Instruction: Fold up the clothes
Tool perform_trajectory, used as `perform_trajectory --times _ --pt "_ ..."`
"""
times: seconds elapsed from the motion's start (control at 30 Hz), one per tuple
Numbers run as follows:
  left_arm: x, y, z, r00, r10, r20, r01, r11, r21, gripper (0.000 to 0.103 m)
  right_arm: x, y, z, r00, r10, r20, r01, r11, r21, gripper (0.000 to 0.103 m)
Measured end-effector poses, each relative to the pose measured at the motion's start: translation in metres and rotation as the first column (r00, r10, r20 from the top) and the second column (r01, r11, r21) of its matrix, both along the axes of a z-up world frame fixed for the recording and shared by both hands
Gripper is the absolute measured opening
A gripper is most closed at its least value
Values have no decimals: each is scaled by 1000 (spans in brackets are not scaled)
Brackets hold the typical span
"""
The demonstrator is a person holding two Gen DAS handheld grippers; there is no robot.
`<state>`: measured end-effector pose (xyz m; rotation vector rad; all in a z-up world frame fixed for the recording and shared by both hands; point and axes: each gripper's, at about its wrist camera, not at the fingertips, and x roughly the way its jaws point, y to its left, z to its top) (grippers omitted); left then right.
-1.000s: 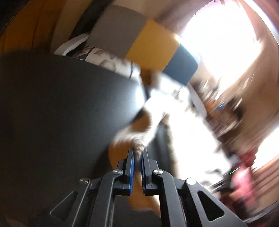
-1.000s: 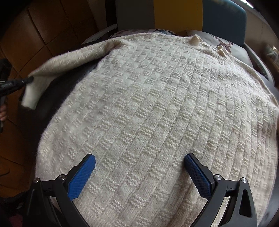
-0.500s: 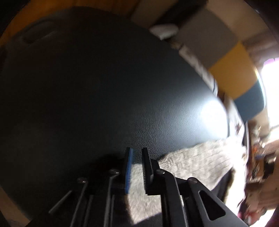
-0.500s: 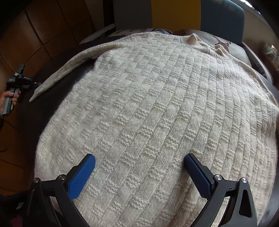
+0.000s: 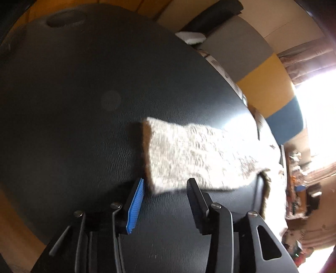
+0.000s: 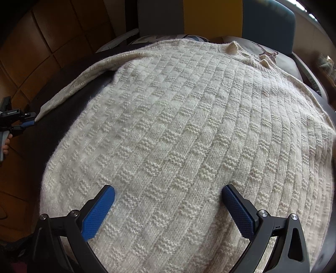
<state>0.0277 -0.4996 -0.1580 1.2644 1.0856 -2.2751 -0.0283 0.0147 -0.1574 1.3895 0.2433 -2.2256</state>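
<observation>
1. Where the two views overlap, the broad black leather-grained tabletop [image 5: 73, 105] carries everything, its dark surface showing bare to the left of the garment in the right wrist view [image 6: 63, 117].
2. The cream basket-weave knitted sweater [image 6: 178, 126] lies spread flat across that tabletop, filling most of the right wrist view, with its neckline at the far edge.
3. Behind the table stands a chair back in grey, mustard-yellow and blue upholstered panels [image 6: 212, 16], also seen in the left wrist view [image 5: 266, 84].
4. The sweater's long left sleeve [image 5: 195, 161] stretches flat over the tabletop away from the body, with its cuff end lying just ahead of the left fingertips; in the right wrist view the same sleeve [image 6: 84, 79] runs out to the left.
5. The right gripper [image 6: 168, 195] hovers low over the lower body of the sweater, with its blue-padded fingers [image 6: 98, 212] spread wide and nothing between them.
6. The left gripper [image 5: 166, 187] sits just short of the cuff, fingers parted to a moderate gap and empty; from the right wrist view it [image 6: 31, 119] shows small at the sleeve's tip.
</observation>
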Motion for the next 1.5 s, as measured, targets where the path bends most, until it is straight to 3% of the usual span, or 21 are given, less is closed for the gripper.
perform_trajectory --times 0.13,0.17,0.2,0.27,0.3,0.47,0.6,0.7,0.83,0.93,1.03,1.17,1.23,1.3,1.4,1.5 --pt "-16 17 4 998 39 53 -33 994 -101 42 3 1 1 1000 3 -3 -3 1000 4 103" --pt "-21 20 5 996 52 68 -43 991 -127 29 3 1 1 1000 3 -4 -3 1000 5 103" --pt "-21 17 5 997 59 58 -53 993 -102 4 4 1 1 1000 4 -5 -4 1000 6 103" --pt "-22 8 4 997 81 13 -81 997 -11 2 5 1 2 1000 5 -7 -5 1000 8 103" --pt "-25 2 11 996 92 -11 -92 996 -6 2 6 2 2 1000 5 -7 -5 1000 6 103" --pt "-41 -23 52 983 135 -124 -138 990 -20 2 -8 2 25 1000 -3 6 3 996 -86 103" --pt "-56 -42 83 975 158 -156 -174 980 -101 2 -30 -14 46 999 15 -28 -19 989 -148 103" --pt "-74 -47 89 980 160 -119 -179 969 -170 2 -42 -32 34 999 39 -3 -39 991 -130 103" --pt "-108 -54 73 985 172 -11 -168 942 -291 1 -55 -51 9 996 69 53 -65 994 -85 103" --pt "-128 -59 51 976 200 88 -150 908 -391 0 -47 -58 2 994 112 -2 -112 994 -13 103" --pt "-92 -80 20 954 229 193 -150 923 -356 0 -43 -59 0 989 148 -11 -148 989 18 103" --pt "-60 -77 22 953 289 91 -256 928 -271 1 -47 -54 -2 987 159 -9 -159 987 -6 103" --pt "-53 -62 38 973 230 0 -224 947 -229 6 -48 -53 -2 987 161 -15 -161 987 -5 103" --pt "-59 -34 50 992 113 -54 -122 970 -210 11 -50 -53 -3 987 161 -23 -161 987 -6 103" --pt "-83 14 56 998 -45 -51 31 968 -249 11 -52 -52 -4 987 158 -34 -158 987 -11 103" --pt "-106 50 49 990 -143 -15 134 957 -257 11 -53 -53 -3 988 151 -35 -151 988 -13 103"
